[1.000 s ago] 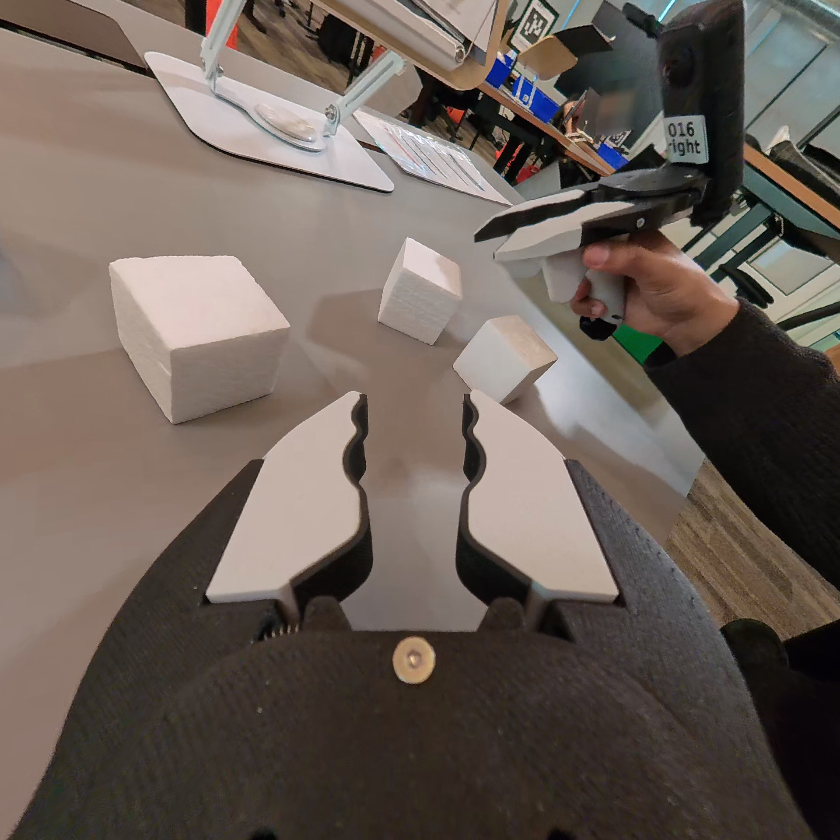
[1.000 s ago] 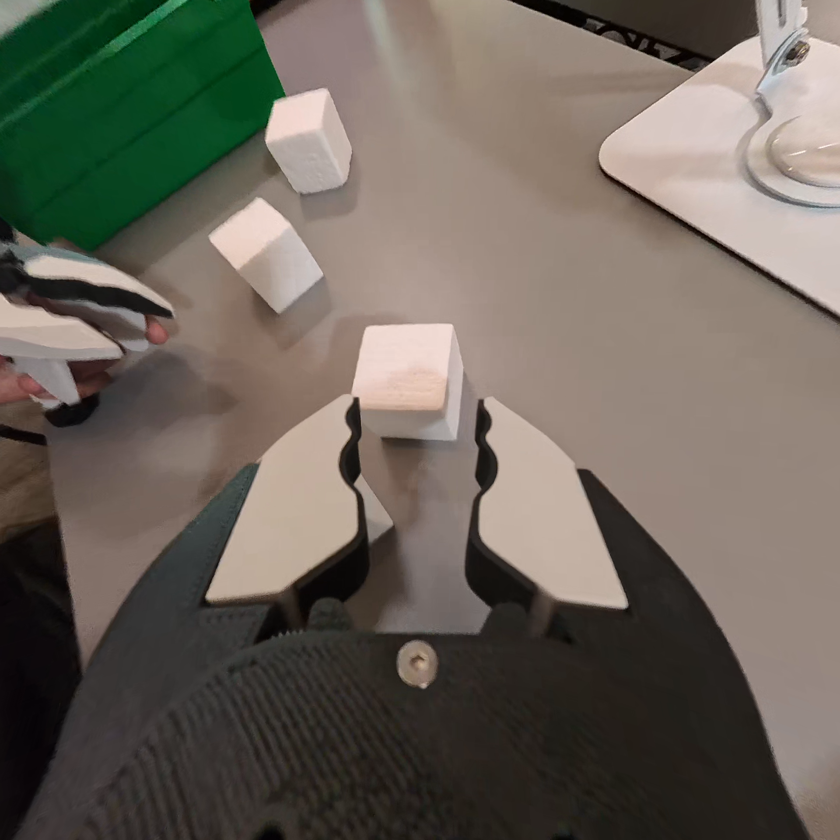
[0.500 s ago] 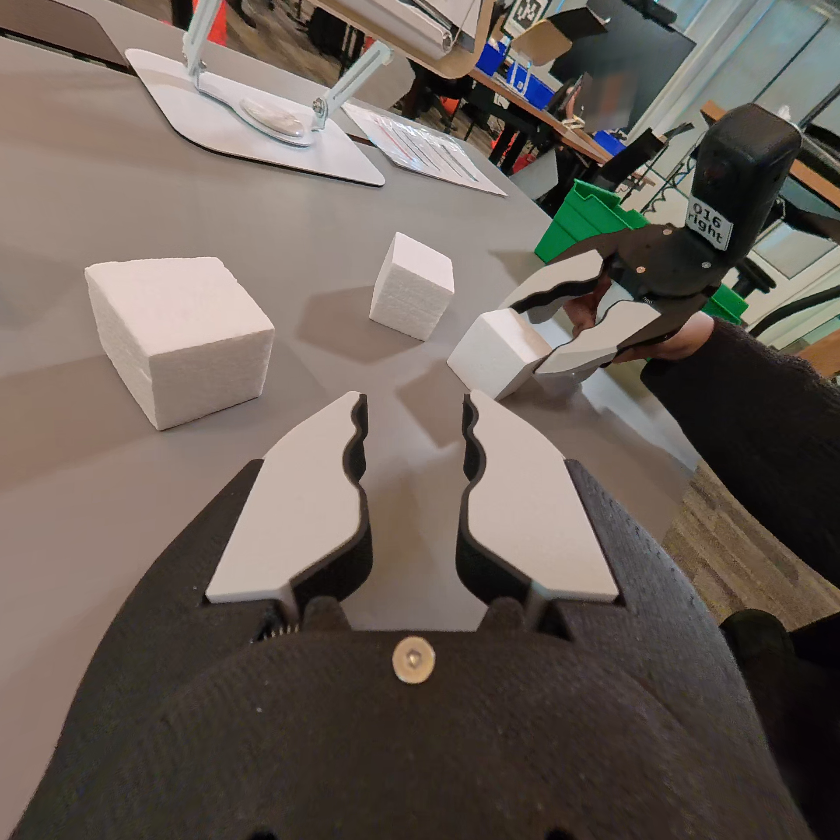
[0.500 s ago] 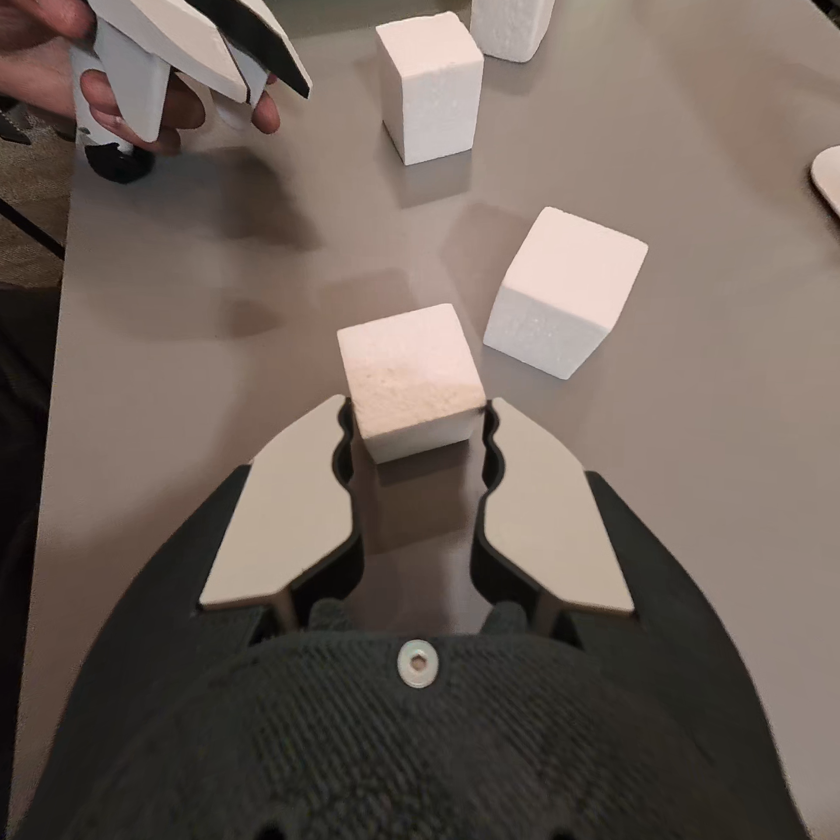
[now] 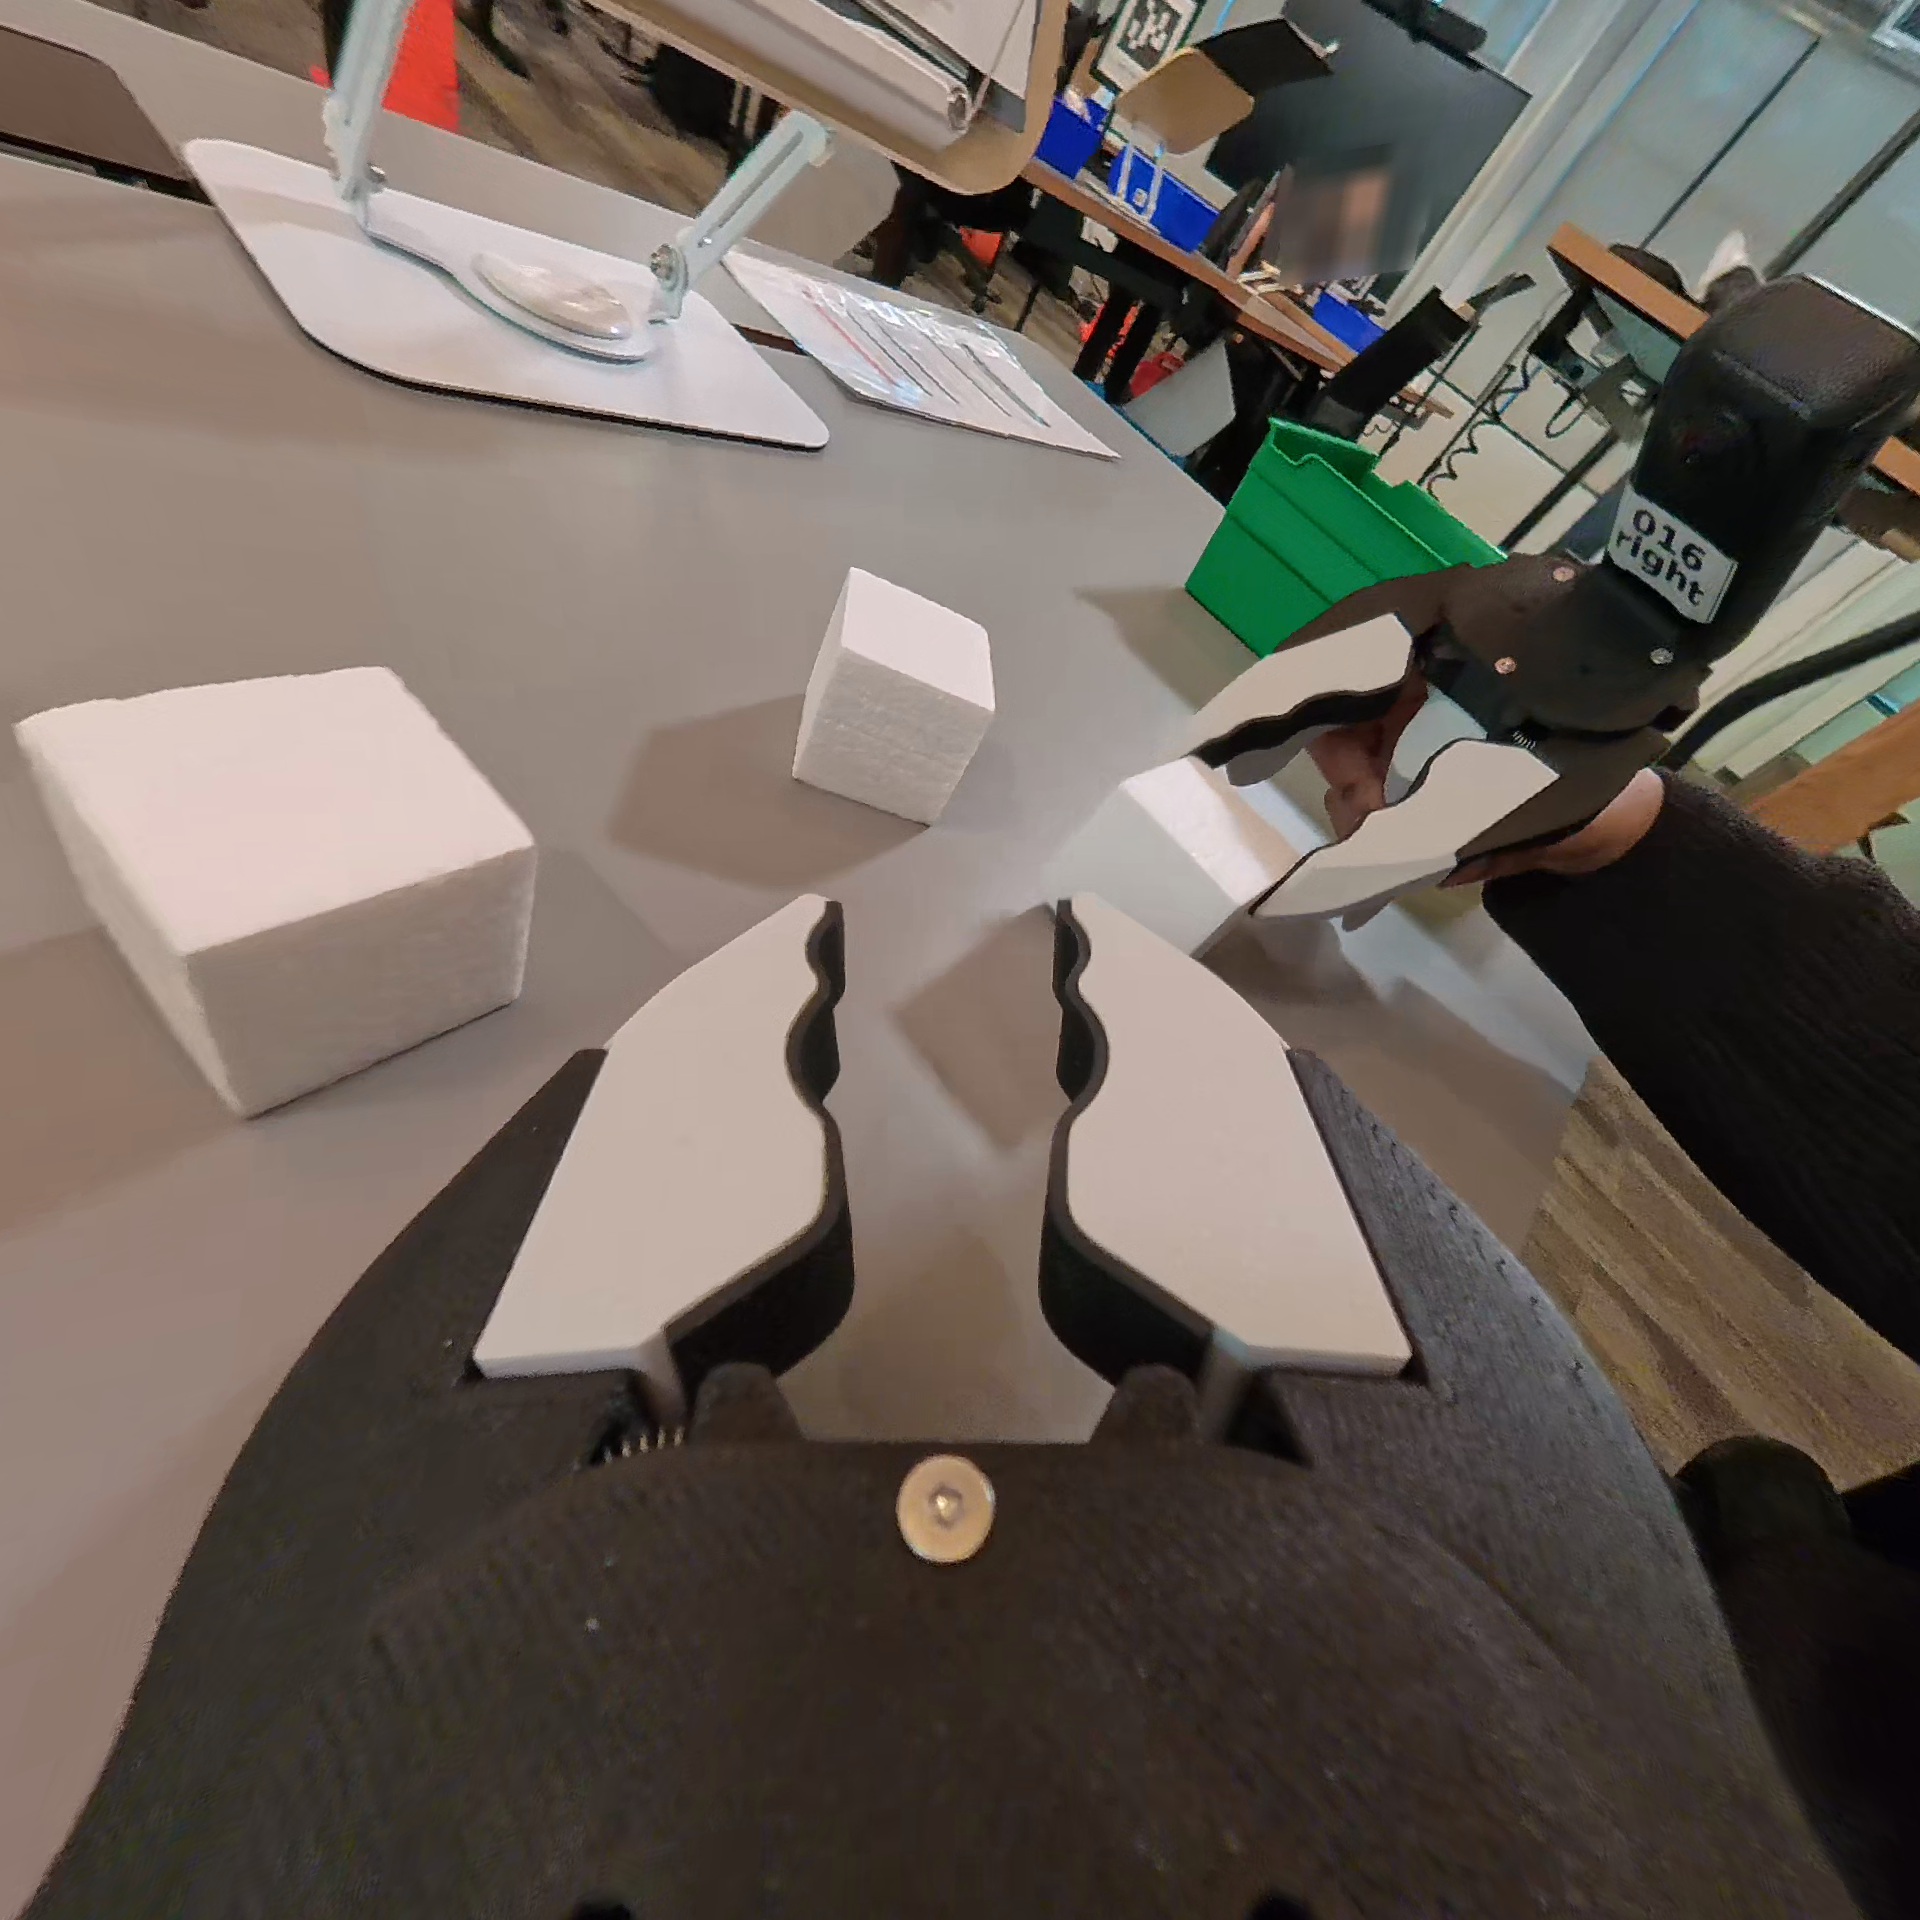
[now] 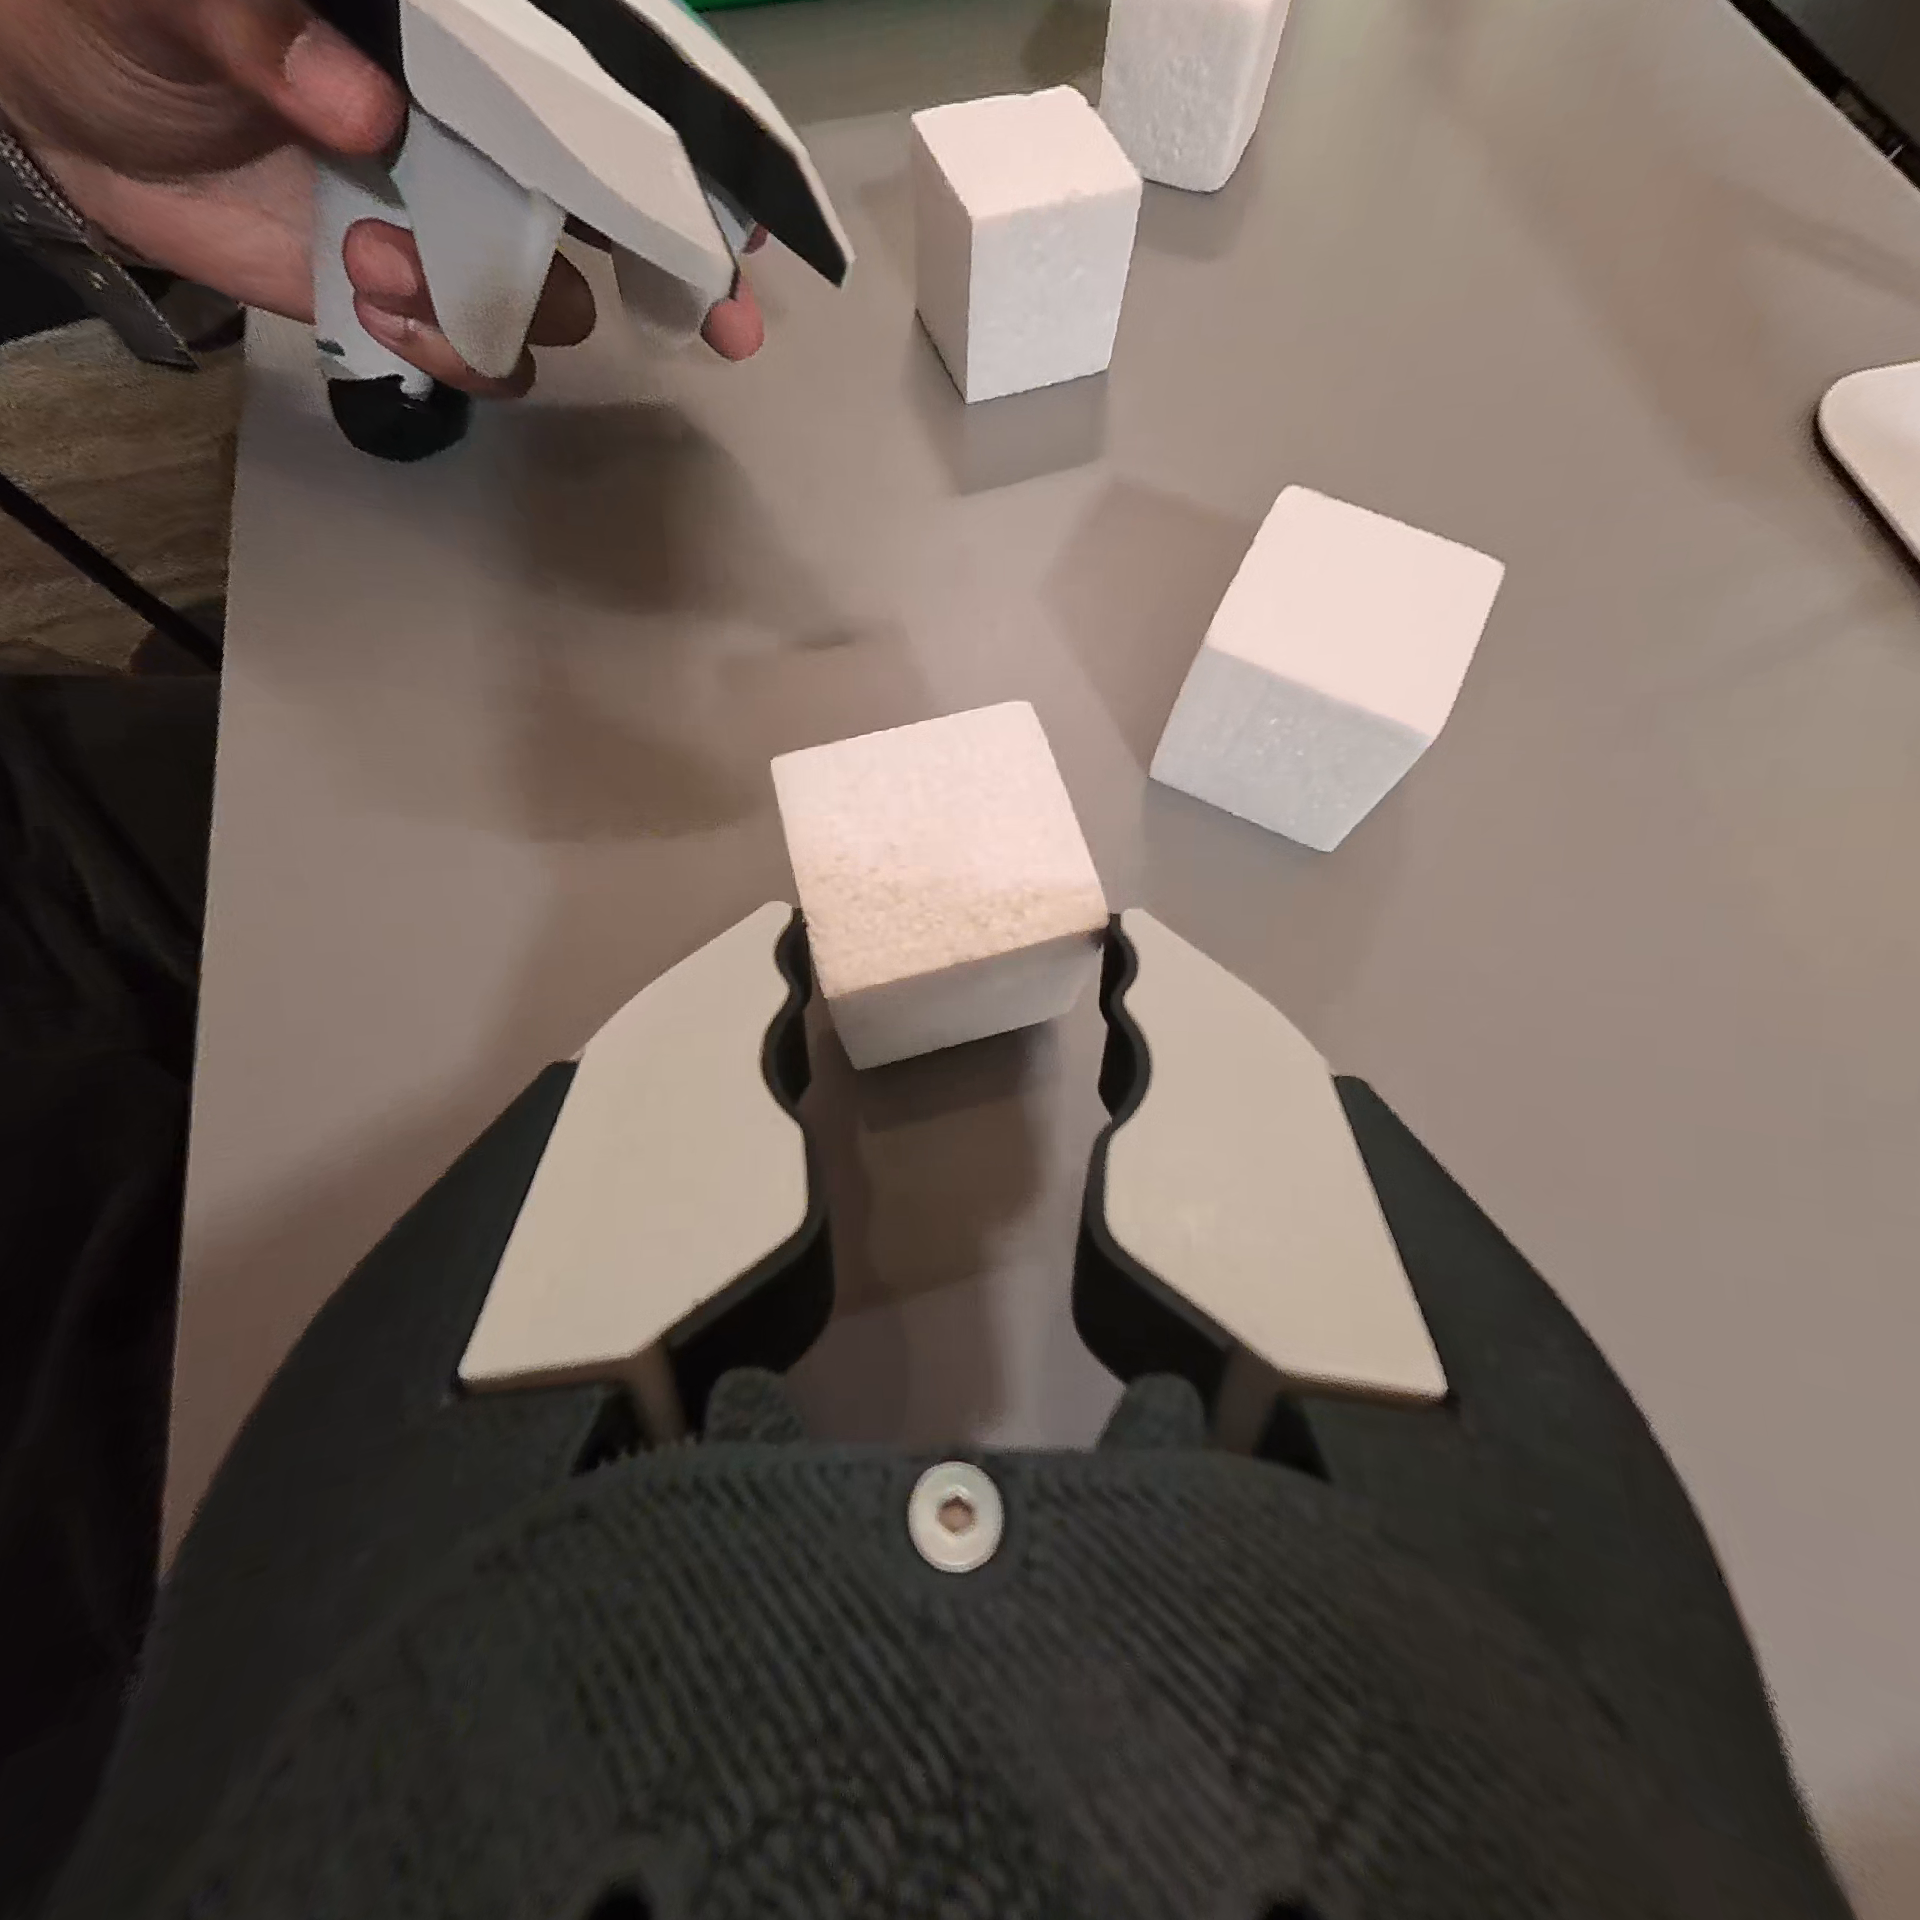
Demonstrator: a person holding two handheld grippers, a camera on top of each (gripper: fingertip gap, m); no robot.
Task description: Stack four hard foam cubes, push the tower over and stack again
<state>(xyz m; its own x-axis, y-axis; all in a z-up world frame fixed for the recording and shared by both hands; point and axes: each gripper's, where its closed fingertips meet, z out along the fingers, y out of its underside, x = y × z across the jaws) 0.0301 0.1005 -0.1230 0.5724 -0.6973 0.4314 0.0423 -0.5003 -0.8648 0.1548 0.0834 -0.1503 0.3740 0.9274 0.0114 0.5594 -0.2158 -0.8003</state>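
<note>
My right gripper [image 6: 956,925] is open, its two fingertips on either side of a small white foam cube [image 6: 935,862] that sits on the grey table [image 6: 520,935]. In the left wrist view the same gripper [image 5: 1226,831] straddles this cube [image 5: 1153,862] near the table's right edge. My left gripper [image 5: 945,914] is open and empty, held over the table just short of that cube. It also shows in the right wrist view [image 6: 769,239], held by a hand at the upper left.
A medium foam cube [image 5: 894,696] [image 6: 1330,665] and a large foam block [image 5: 270,873] [image 6: 1023,229] stand nearby, with another block [image 6: 1184,83] beyond. A white stand base [image 5: 468,322], a laminated sheet [image 5: 914,364] and a green bin [image 5: 1309,540] are farther off. There is about 15 centimeters between the tips of the two grippers.
My right gripper came down from above the table, turned, opened wider and now has its fingers on both sides of the small cube. My left gripper has hardly moved.
</note>
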